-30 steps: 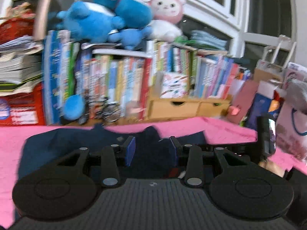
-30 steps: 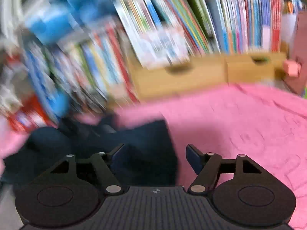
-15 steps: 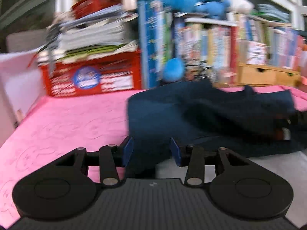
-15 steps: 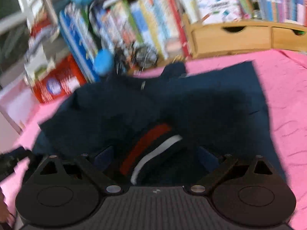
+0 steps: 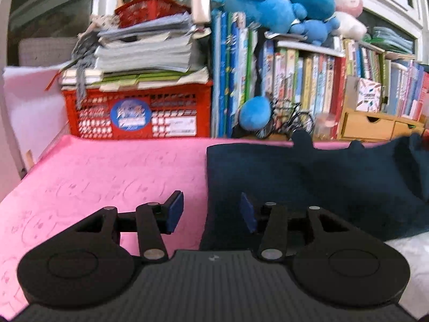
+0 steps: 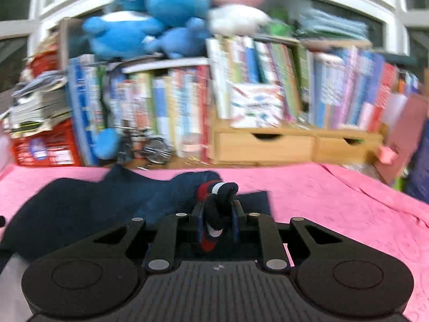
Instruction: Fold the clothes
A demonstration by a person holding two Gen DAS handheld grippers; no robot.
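Observation:
A dark navy garment [image 5: 308, 179] lies spread on the pink mat [image 5: 107, 177]; its straight left edge runs down toward my left gripper. My left gripper [image 5: 211, 212] is open, its fingers straddling that edge low over the mat, with nothing held. In the right wrist view the same navy garment [image 6: 80, 206] trails off to the left. My right gripper [image 6: 216, 220] is shut on the garment's striped cuff [image 6: 218, 190], a red, white and navy ribbed band bunched between the pads and lifted above the mat.
Behind the mat stand a red crate [image 5: 136, 112] under stacked papers, rows of books [image 5: 295, 86], wooden drawers [image 6: 264, 147] and blue and pink plush toys [image 5: 281, 5]. A small wire bicycle model [image 5: 292, 123] sits by the books. Bags [image 6: 402, 145] crowd the right.
My right gripper closed on the striped cuff and lifted it. My left gripper shifted further left, to the garment's left edge, and stays open.

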